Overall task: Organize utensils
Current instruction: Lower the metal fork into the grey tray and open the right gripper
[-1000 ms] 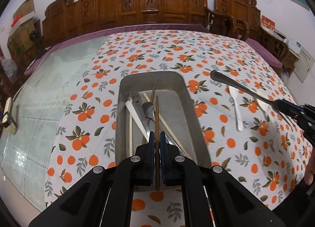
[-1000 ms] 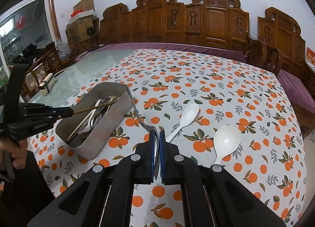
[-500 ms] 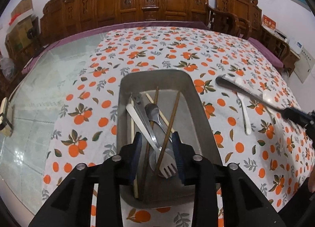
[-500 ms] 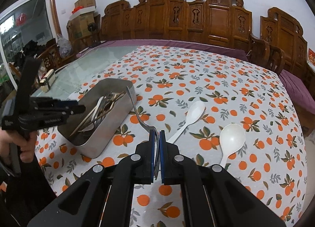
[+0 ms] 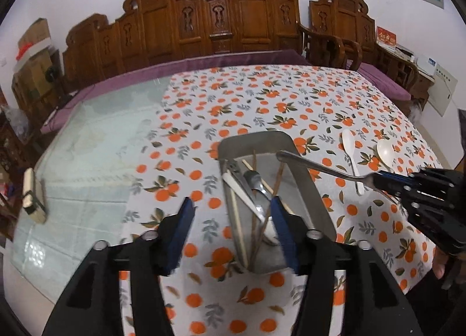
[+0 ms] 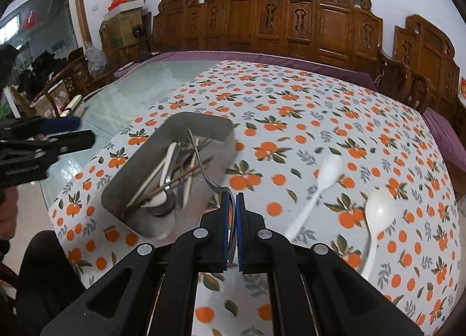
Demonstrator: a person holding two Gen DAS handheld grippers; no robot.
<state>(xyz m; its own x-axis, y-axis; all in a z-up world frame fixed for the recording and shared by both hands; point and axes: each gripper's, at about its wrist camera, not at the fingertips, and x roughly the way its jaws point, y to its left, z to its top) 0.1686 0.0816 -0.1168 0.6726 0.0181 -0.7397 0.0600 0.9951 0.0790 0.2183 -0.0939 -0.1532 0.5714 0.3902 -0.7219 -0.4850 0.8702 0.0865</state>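
Orange-print cloth covers our desk. Left gripper: jaws opening, empty, over the steel tray. Right gripper: jaws clamped on a metal fork.

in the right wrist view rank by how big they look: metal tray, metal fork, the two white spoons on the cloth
1. metal tray
2. metal fork, clamped in the right gripper; it sits nearest the lens, so its rank is unsure
3. two white spoons: big-bowled spoon and slimmer spoon look about alike, so I leave them unranked

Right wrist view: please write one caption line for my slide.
Right gripper holds a metal fork by its tines above the steel tray of utensils; two white spoons lie on the orange-print cloth.
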